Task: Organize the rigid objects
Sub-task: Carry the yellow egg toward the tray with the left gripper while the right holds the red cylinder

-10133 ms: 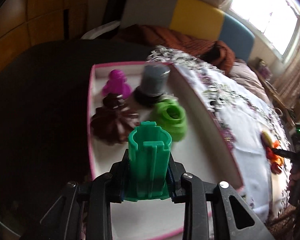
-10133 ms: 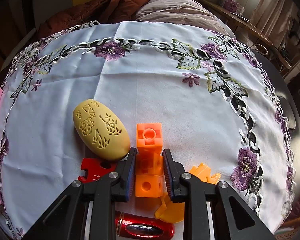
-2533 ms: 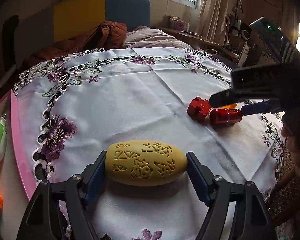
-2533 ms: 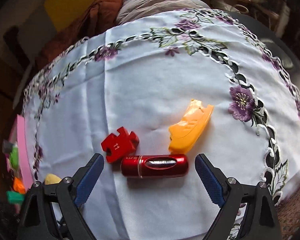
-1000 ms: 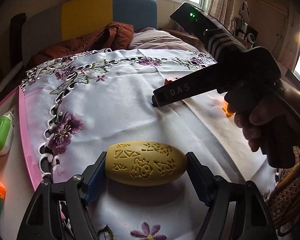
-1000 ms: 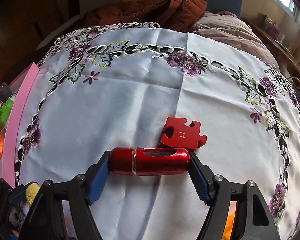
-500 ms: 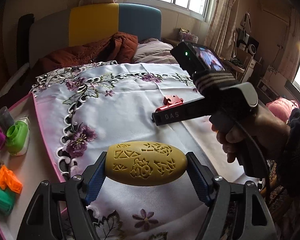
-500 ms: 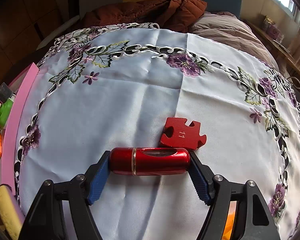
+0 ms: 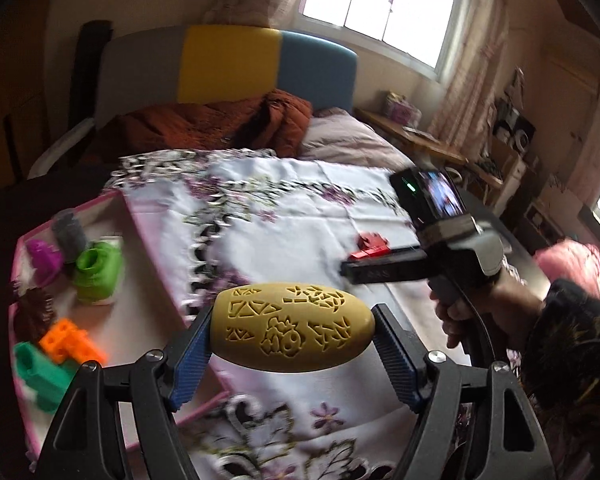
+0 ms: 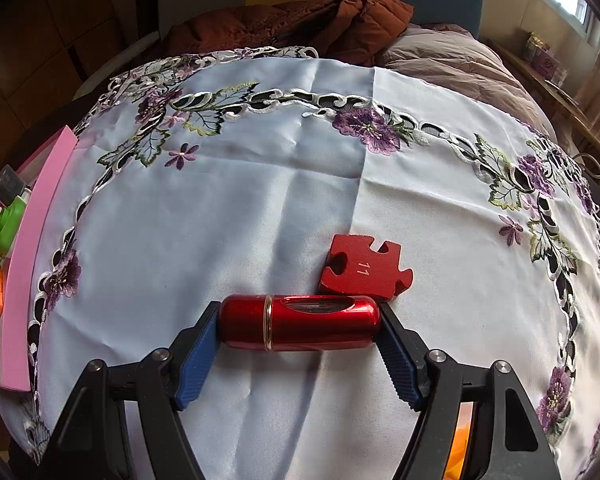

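Note:
My left gripper (image 9: 292, 342) is shut on a yellow carved egg (image 9: 292, 326) and holds it in the air, above the right wall of the pink-rimmed tray (image 9: 156, 248). The tray holds an orange block piece (image 9: 70, 340), a green channel piece (image 9: 40, 372), a lime green piece (image 9: 98, 272), a purple figure (image 9: 44, 258), a grey cylinder (image 9: 70, 234) and a dark brown piece (image 9: 32, 312). My right gripper (image 10: 300, 330) is shut on a red metal cylinder (image 10: 300, 322) low over the tablecloth, touching a red puzzle piece (image 10: 364, 268).
The table has a white embroidered cloth (image 10: 260, 184). The tray's pink wall (image 10: 32, 260) is at the left of the right wrist view. An orange piece (image 10: 458, 448) lies under my right gripper's finger. A bed with a brown blanket (image 9: 220, 120) stands behind the table.
My left gripper has lifted the yellow egg and swung left toward the tray. My right gripper stays shut on the red cylinder, nearly still.

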Motion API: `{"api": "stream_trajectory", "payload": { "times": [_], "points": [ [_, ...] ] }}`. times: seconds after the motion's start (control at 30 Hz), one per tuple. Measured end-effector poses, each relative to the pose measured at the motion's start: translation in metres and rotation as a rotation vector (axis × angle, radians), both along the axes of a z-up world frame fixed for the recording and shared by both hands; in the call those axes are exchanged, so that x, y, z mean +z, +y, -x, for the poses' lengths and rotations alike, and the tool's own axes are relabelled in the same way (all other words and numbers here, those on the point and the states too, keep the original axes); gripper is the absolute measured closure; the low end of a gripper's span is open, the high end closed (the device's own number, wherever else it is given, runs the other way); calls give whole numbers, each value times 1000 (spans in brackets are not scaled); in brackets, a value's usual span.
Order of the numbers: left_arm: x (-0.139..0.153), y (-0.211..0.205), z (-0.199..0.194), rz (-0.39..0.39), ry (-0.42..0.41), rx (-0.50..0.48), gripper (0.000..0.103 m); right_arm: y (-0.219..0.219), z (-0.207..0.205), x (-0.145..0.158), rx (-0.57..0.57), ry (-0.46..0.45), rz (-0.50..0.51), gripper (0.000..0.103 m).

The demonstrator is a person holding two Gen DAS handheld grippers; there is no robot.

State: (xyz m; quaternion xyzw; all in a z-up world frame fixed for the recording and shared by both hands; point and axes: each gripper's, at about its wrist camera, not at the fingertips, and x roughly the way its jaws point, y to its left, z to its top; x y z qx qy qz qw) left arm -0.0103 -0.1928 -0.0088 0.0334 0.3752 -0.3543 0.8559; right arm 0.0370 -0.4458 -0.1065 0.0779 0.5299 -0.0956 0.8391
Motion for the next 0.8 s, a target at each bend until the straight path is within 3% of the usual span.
{"api": "stream_trajectory", "payload": {
  "times": [0.17,0.43,0.63,0.8],
  "points": [
    [4,56,-17,30,36,115,26,0,0,0,0,1,1,29],
    [-31,131,-33,-27,143,297,26,0,0,1,-2,3,7,29],
    [-55,143,-41,-65,193,350,26,1,0,1,-2,4,12,29],
    [-67,142,-49,-115,169,374,26,2,-1,1,-2,4,16,29]
  ]
}}
